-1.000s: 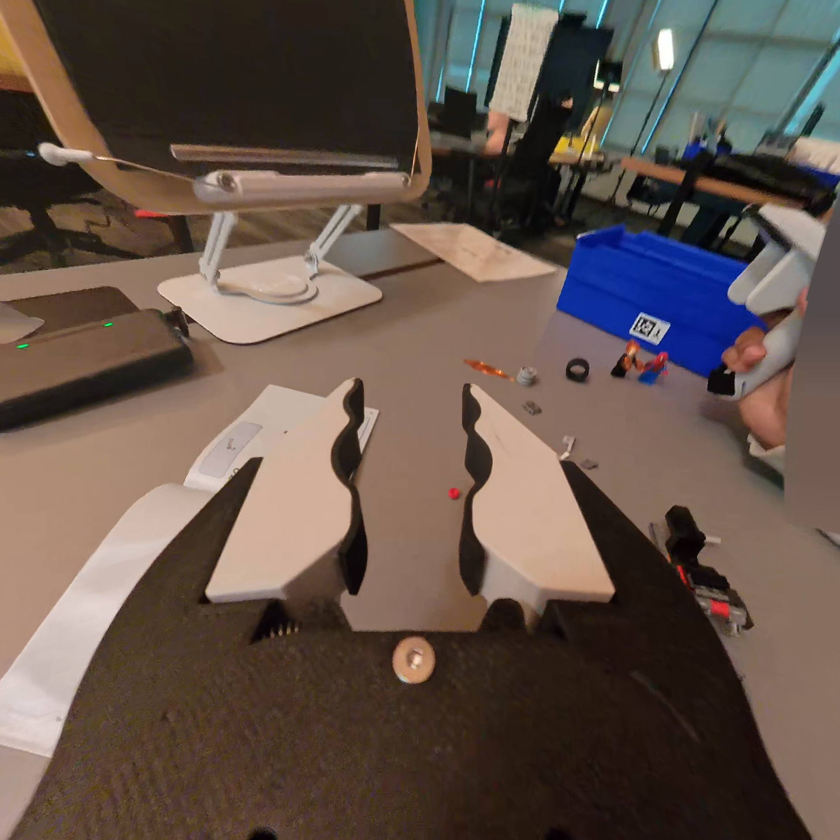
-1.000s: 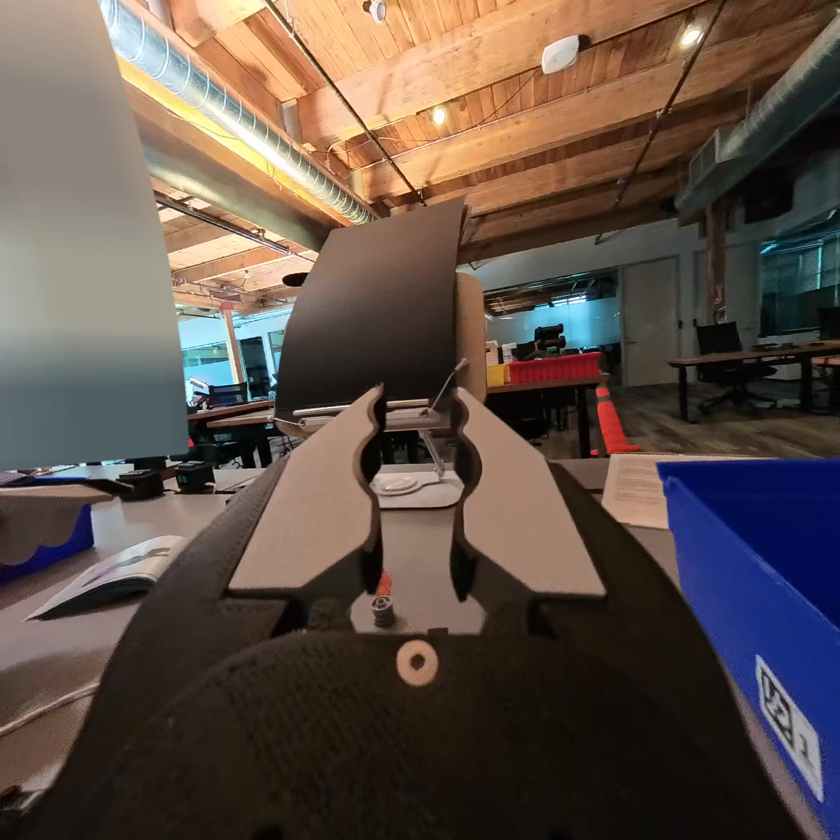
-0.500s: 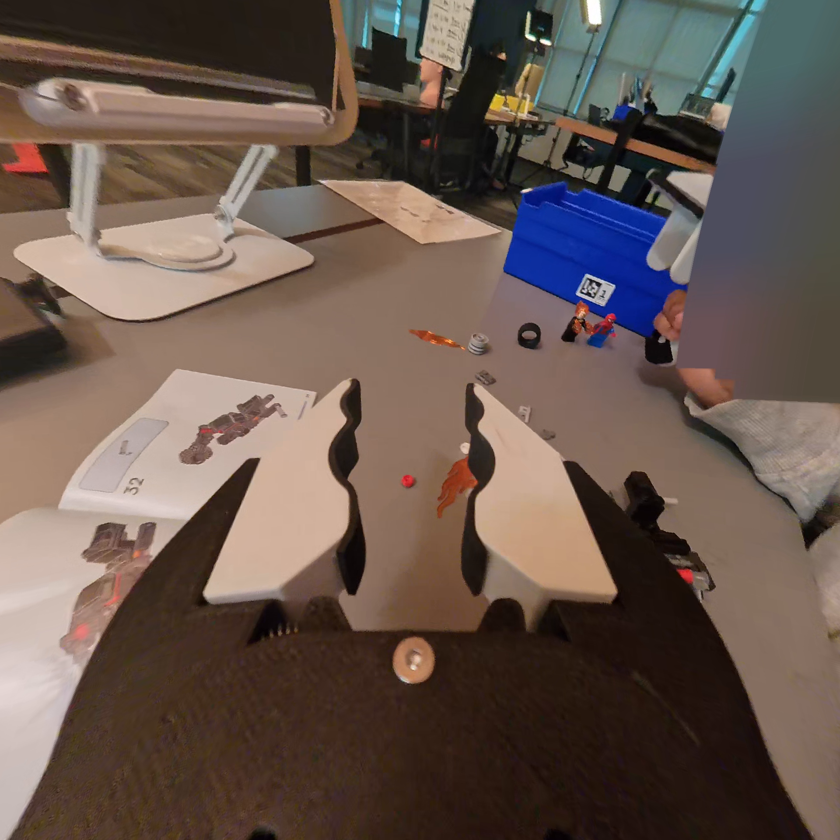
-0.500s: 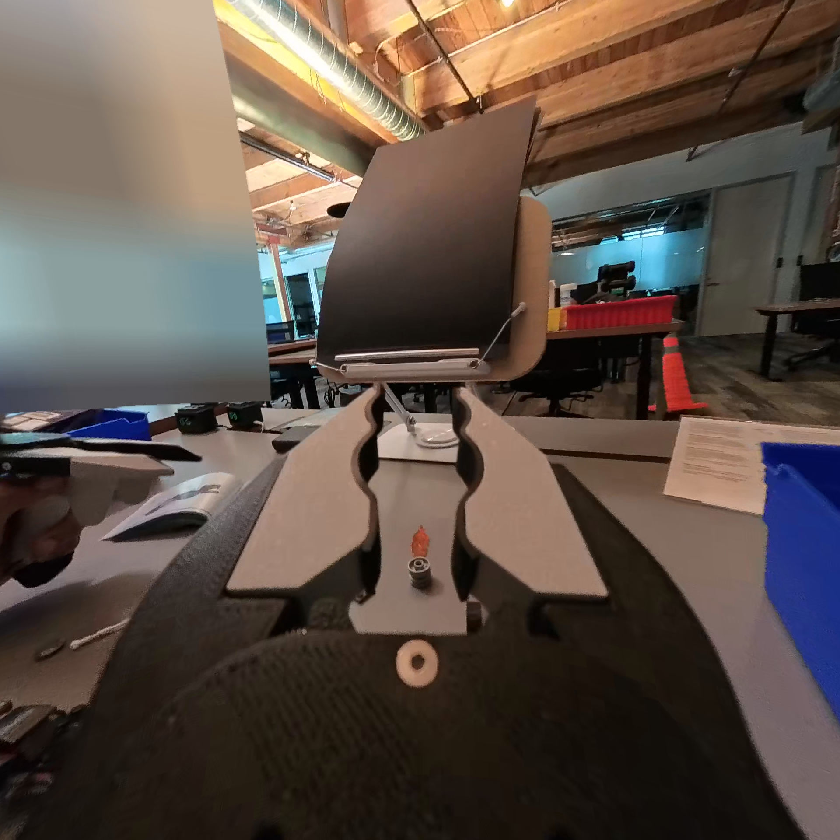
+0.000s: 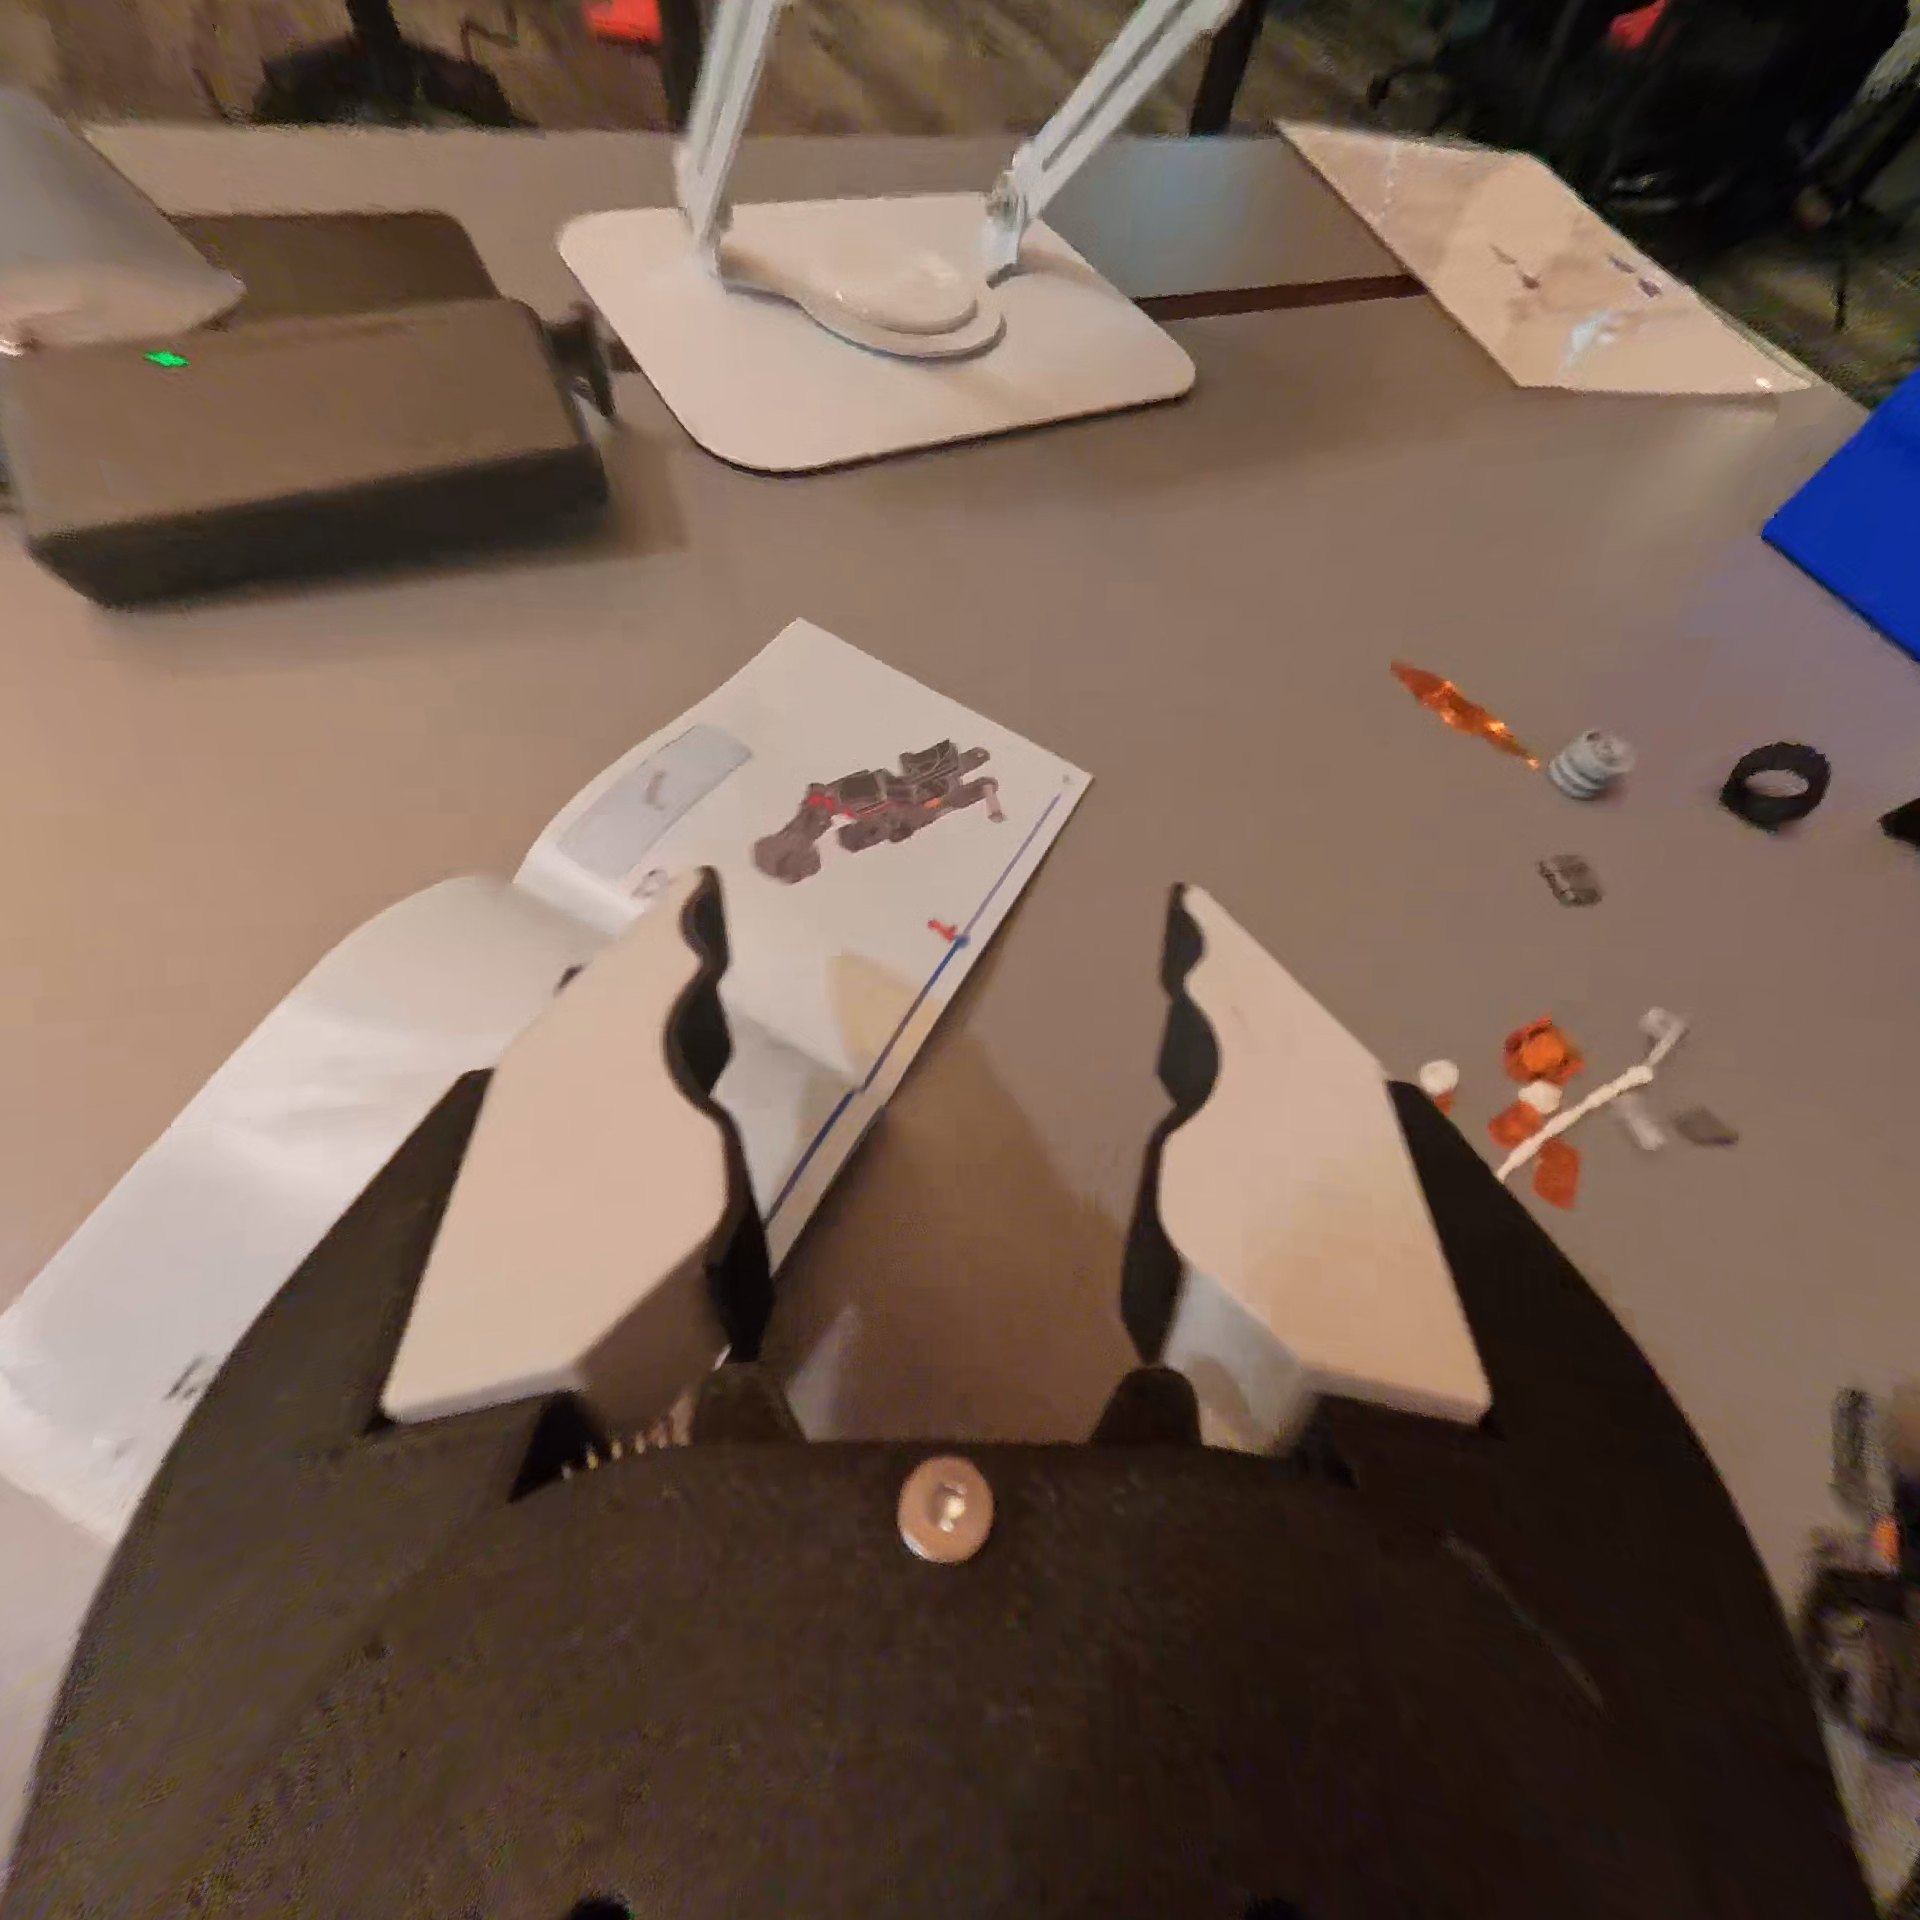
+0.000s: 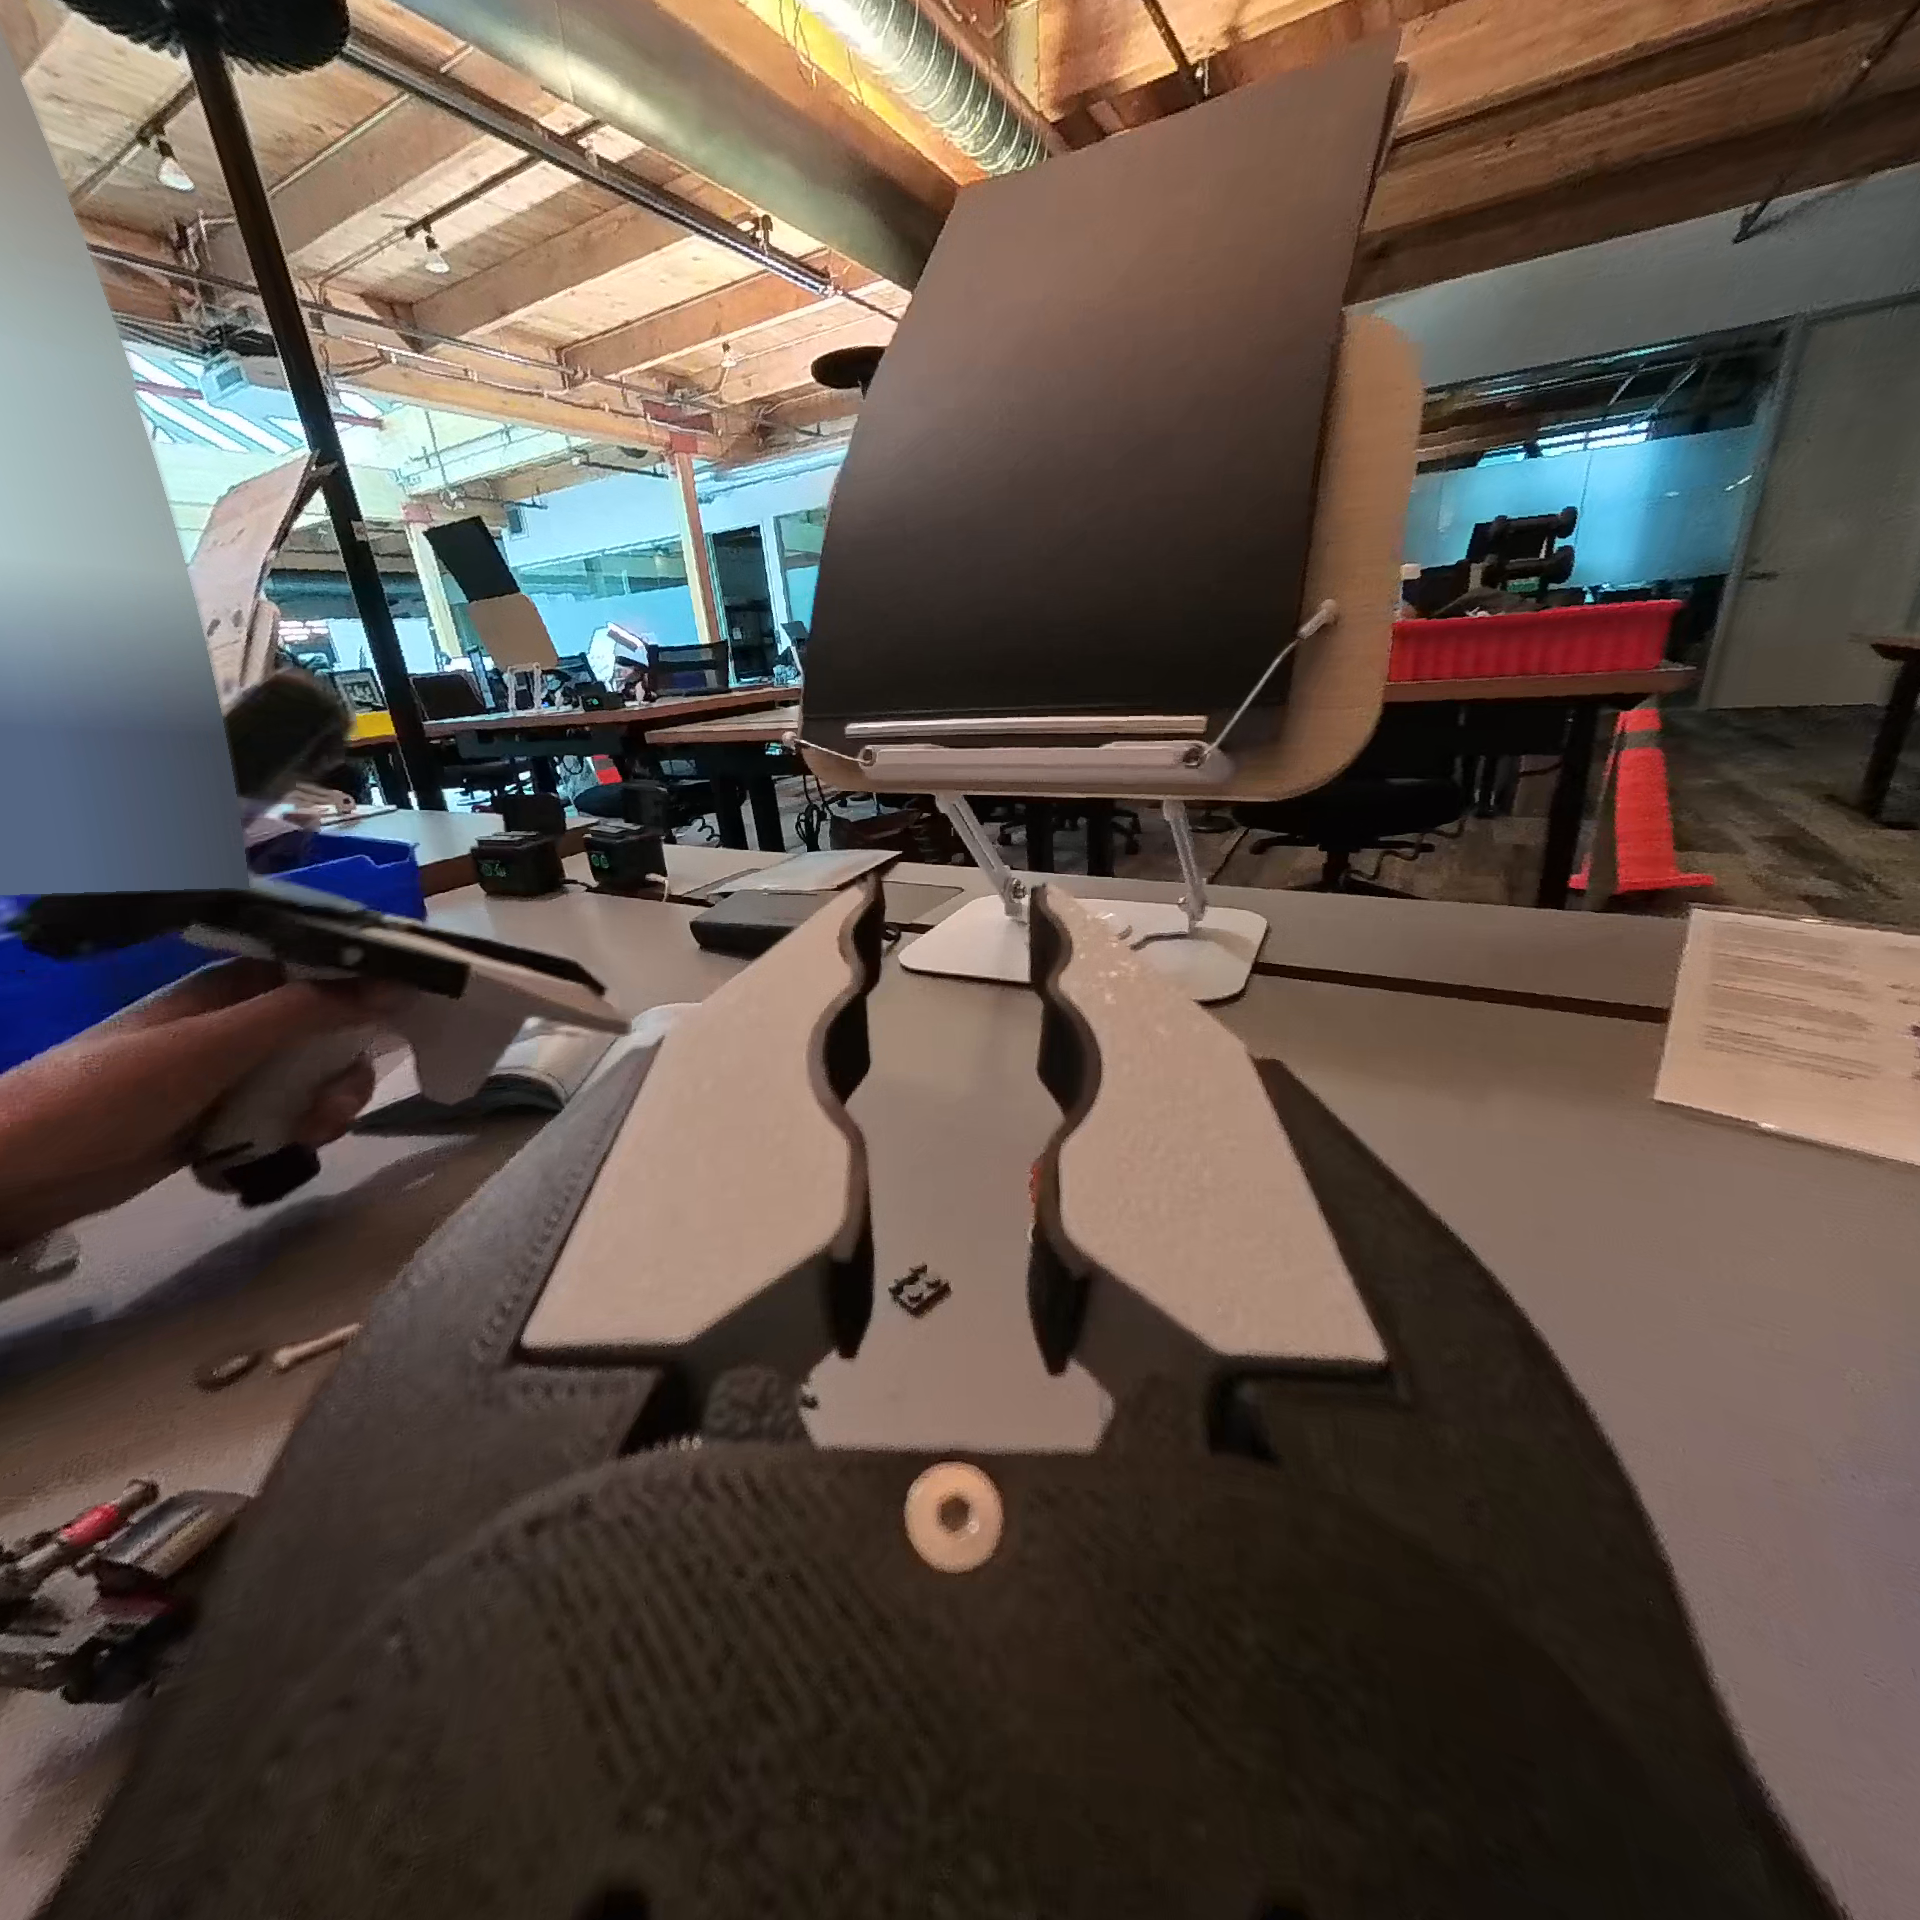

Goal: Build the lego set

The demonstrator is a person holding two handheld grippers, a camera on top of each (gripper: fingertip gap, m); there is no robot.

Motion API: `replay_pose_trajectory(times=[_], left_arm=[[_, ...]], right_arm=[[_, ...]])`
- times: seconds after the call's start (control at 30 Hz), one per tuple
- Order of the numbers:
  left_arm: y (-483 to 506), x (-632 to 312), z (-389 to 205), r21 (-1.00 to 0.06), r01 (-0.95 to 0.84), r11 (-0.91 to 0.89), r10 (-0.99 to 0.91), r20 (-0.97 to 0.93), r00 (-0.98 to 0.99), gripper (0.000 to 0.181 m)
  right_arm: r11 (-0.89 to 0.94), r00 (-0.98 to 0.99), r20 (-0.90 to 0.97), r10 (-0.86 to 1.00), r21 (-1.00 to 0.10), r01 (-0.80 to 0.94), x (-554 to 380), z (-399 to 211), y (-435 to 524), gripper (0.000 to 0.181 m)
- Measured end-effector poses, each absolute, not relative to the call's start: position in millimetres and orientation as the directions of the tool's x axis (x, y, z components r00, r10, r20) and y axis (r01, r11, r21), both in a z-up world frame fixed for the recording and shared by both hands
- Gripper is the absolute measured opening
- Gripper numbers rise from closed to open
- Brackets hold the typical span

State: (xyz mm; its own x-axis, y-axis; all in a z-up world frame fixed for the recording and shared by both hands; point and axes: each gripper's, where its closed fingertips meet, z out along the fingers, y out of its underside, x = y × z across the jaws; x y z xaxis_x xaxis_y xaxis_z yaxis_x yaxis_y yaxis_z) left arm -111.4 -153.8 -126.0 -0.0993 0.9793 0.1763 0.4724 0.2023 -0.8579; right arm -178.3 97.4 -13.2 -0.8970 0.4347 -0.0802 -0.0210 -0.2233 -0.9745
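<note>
Left claw: the left claw (image 5: 940, 904) stood wide apart and empty above the grey matte surface (image 5: 1195, 582), its left finger over the open white instruction booklet (image 5: 831, 862).
Right claw: the right claw (image 6: 956, 914) stood narrowly parted, holding nothing; a small dark flat lego plate (image 6: 921, 1294) lay on the surface in the gap between its fingers.
Loose pieces: an orange translucent flame piece (image 5: 1460, 712), a grey ribbed round piece (image 5: 1590, 764) and a black rubber tyre ring (image 5: 1775, 784) lay in a row to the right of the booklet; a cluster of small orange and white bits (image 5: 1548, 1101) lay just beside the left claw's right finger.
Partial build: a dark grey and red lego assembly (image 6: 83, 1579) lay at the lower left of the right wrist view, blurred.
Other items: a white stand with a black panel (image 6: 1091, 468) stood behind, a black box with a green light (image 5: 291, 447) left of its base, and a blue plastic bin (image 5: 1860, 520) at the right edge.
</note>
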Motion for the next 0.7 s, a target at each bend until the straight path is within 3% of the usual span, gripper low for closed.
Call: replay_pose_trajectory(times=[0.07, 0.1, 0.13, 0.23, 0.3, 0.5, 0.57, 0.7], left_arm=[[-153, -132, -129, -0.817, 0.54, 0.204, 0.979, 0.167, -0.117, 0.106], [-167, -142, -132, -0.803, 0.563, 0.193, 0.976, 0.099, -0.193, 0.129], [-185, -149, -137, -0.781, 0.598, 0.178, 0.961, 0.006, -0.278, 0.134], [-206, -152, -165, -0.645, 0.737, 0.205, 0.914, -0.144, -0.38, 0.112], [-195, -154, -176, -0.643, 0.726, 0.243, 0.927, -0.066, -0.369, 0.101], [-175, -154, -169, -0.669, 0.685, 0.288, 0.951, 0.117, -0.286, 0.104], [-164, -155, -170, -0.664, 0.691, 0.286, 0.957, 0.172, -0.231, 0.117], [-167, -152, -180, -0.652, 0.744, 0.145, 0.98, -0.01, -0.199, 0.108]], right_arm=[[-0.217, -0.898, -0.07, 0.434, -0.976, -0.029, -178, -13, 96, 0.025], [-0.219, -0.899, -0.069, 0.433, -0.975, -0.031, -178, -12, 96, 0.025], [-0.222, -0.899, -0.069, 0.433, -0.974, -0.032, -178, -11, 96, 0.025], [-0.231, -0.896, -0.077, 0.437, -0.972, -0.03, -181, -10, 100, 0.025], [-0.246, -0.897, -0.097, 0.432, -0.969, -0.014, -182, -10, 102, 0.025], [-0.268, -0.907, -0.148, 0.395, -0.962, 0.04, -181, -12, 100, 0.025], [-0.265, -0.908, -0.149, 0.391, -0.963, 0.044, -180, -12, 98, 0.025], [-0.266, -0.909, -0.16, 0.385, -0.962, 0.057, -181, -14, 97, 0.025]])
